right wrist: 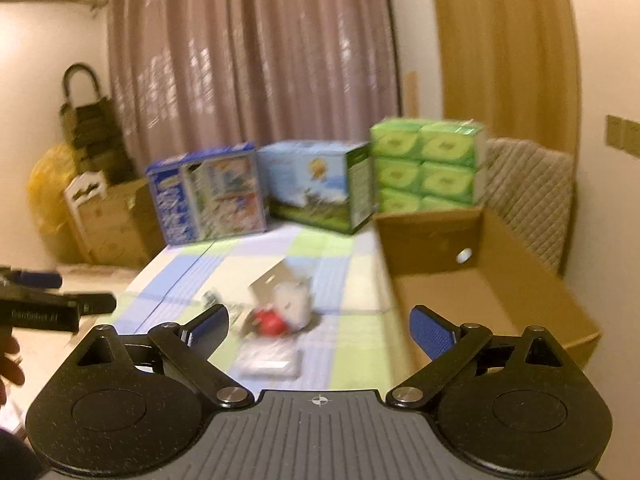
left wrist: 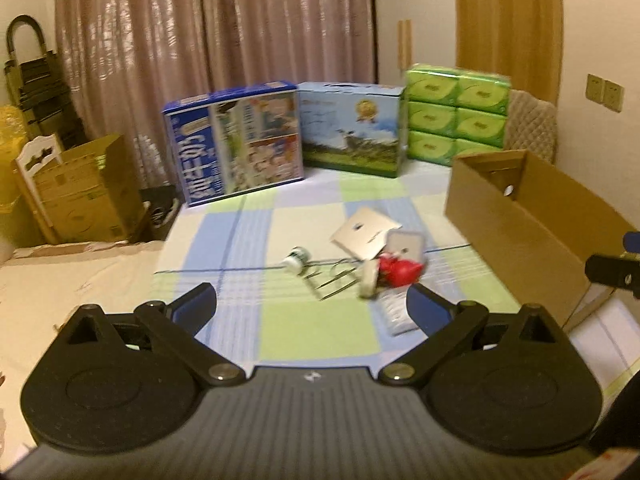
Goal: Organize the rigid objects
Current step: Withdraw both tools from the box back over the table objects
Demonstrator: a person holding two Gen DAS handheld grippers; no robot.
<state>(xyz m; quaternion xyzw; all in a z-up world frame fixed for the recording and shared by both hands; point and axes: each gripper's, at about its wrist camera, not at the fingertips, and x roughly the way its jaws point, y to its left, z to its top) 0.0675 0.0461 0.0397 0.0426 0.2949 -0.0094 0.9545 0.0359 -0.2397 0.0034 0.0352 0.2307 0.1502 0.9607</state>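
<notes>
1. The left gripper (left wrist: 312,306) has its jaws spread wide and holds nothing; only checked cloth (left wrist: 320,332) shows between the blue pads (left wrist: 196,308).
2. Ahead of its fingers lies a small heap: a white bottle (left wrist: 297,259), a metal clip (left wrist: 334,278), a silver card (left wrist: 366,232) and a red toy (left wrist: 400,272) (blurred, so its shape is unclear).
3. A white packet (left wrist: 394,312) lies just beside the right finger's tip, partly behind it.
4. An open carton (left wrist: 516,232) stands to the right of the fingers, past the heap.
5. The right gripper (right wrist: 320,328) is likewise wide open and empty.
6. Between and just beyond its fingers sit the packet (right wrist: 268,360) and the toy (right wrist: 270,322); the card (right wrist: 276,280) is farther ahead.
7. The carton (right wrist: 480,296) lies beyond the right finger, its mouth facing up.
8. Far ahead of both stand a blue box (left wrist: 234,144), a landscape box (left wrist: 352,128) and green tissue packs (left wrist: 456,112).
</notes>
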